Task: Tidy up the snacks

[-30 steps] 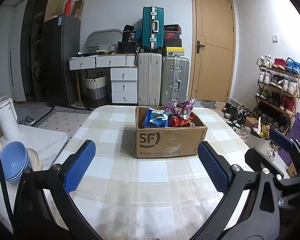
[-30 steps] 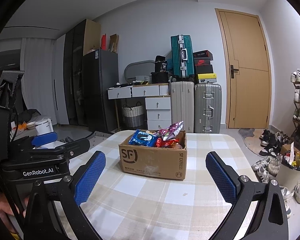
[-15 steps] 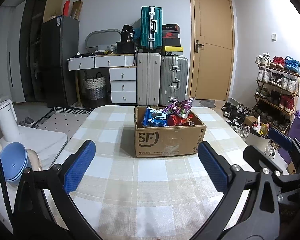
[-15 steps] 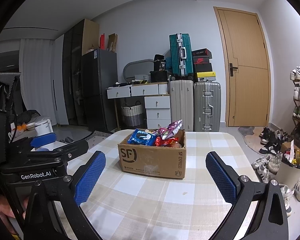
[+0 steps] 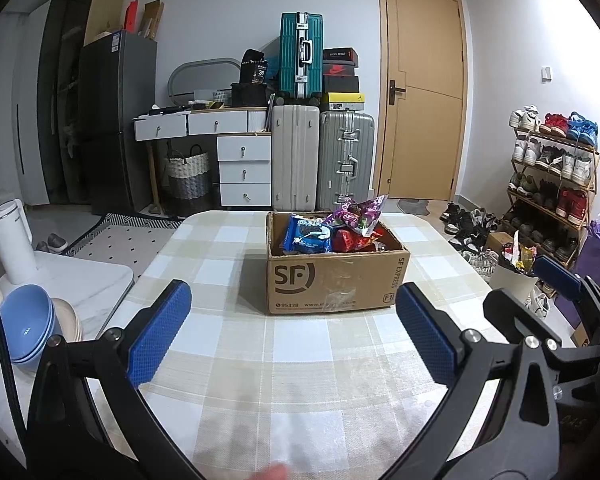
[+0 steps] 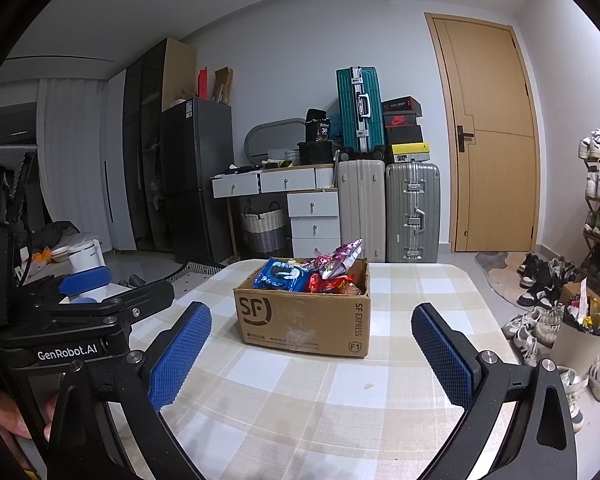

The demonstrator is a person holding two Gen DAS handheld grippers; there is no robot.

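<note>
A brown cardboard box (image 5: 332, 284) (image 6: 300, 320) marked SF stands on the checked table (image 5: 300, 360) (image 6: 300, 392). It holds several snack packs: a blue cookie pack (image 5: 306, 236) (image 6: 278, 276), a purple bag (image 5: 360, 214) (image 6: 340, 258) and red packs (image 5: 350, 240) (image 6: 328, 282). My left gripper (image 5: 294, 332) is open, well short of the box, with nothing between its blue pads. My right gripper (image 6: 312, 350) is also open and empty, facing the box from the front right. The left gripper's body (image 6: 80, 320) shows at the left of the right wrist view.
A white side table (image 5: 80, 292) to the left carries blue bowls (image 5: 28, 328) and a white kettle (image 5: 12, 240). Suitcases (image 5: 320, 160), drawers and a fridge stand behind. A shoe rack (image 5: 552, 184) and a white bin (image 5: 514, 276) stand to the right.
Both views have shifted slightly, so the box sits a little differently in each frame. The grippers stay open and empty, and the box has not moved on the table.
</note>
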